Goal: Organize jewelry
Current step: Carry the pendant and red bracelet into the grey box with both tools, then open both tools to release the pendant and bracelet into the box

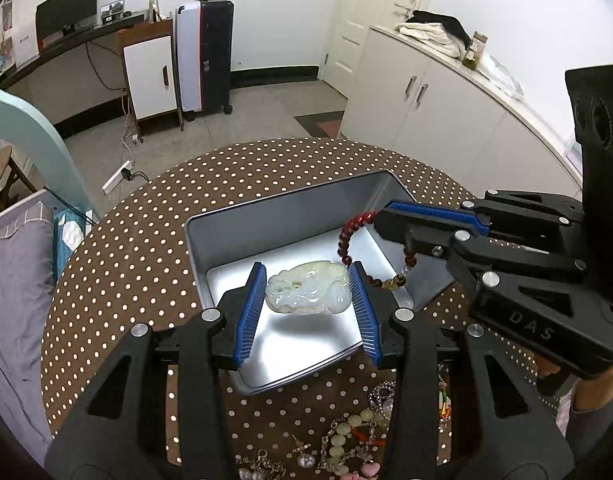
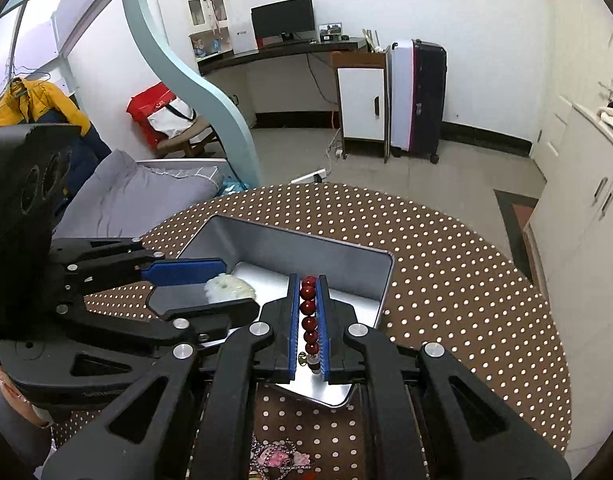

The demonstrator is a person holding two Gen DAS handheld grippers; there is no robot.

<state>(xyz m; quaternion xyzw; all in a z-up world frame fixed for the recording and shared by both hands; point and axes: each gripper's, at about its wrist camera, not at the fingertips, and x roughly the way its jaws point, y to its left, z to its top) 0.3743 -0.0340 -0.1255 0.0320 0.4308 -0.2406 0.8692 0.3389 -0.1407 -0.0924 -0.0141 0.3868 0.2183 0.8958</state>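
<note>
My left gripper is shut on a pale carved jade pendant and holds it over the silver metal tin on the round polka-dot table. My right gripper is shut on a dark red bead bracelet. The bracelet hangs from it inside the tin, its gold charm end near the tin floor. The pendant also shows in the right wrist view, between the left gripper's blue pads.
A pile of loose jewelry lies on the brown dotted tablecloth in front of the tin, with pearl beads, chains and a pink charm. The two grippers are close together over the tin. A bed lies at the table's left.
</note>
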